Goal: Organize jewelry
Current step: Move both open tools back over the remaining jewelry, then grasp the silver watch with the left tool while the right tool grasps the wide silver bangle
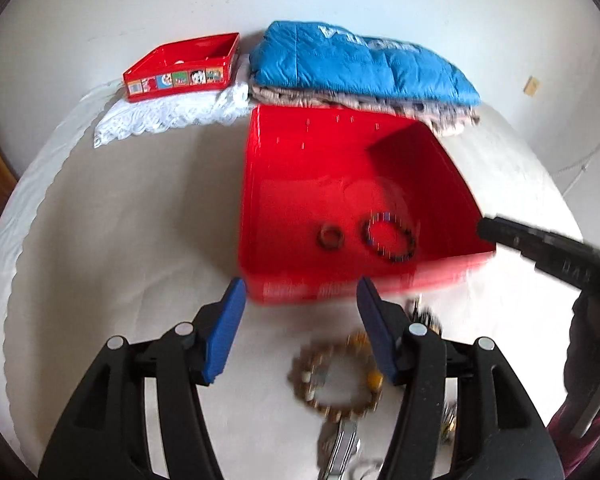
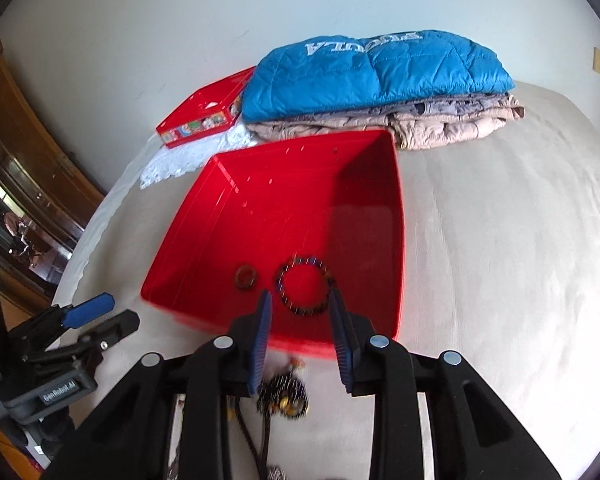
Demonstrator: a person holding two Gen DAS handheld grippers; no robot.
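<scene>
A large red tray [image 1: 300,152] [image 2: 236,200] sits on the cream bedspread. Inside lie a dark beaded bracelet [image 1: 390,239] [image 2: 306,285] and a small brown ring [image 1: 331,237] [image 2: 246,276]. My left gripper [image 1: 302,292] is open and empty, above the tray's near wall. Below it on the bed lie a brown beaded bracelet [image 1: 336,376] and a metal watch band [image 1: 342,448]. My right gripper [image 2: 300,300] is open and empty, over the tray's near edge above the dark bracelet. A dark and gold jewelry cluster [image 2: 282,394] lies below it on the bed.
A small red box with cartoon pictures [image 1: 182,68] [image 2: 204,114] sits on white lace [image 1: 168,116] at the back. A folded blue quilt [image 1: 360,64] [image 2: 372,68] lies on beige bedding behind the tray. A wooden cabinet [image 2: 28,148] stands at the left.
</scene>
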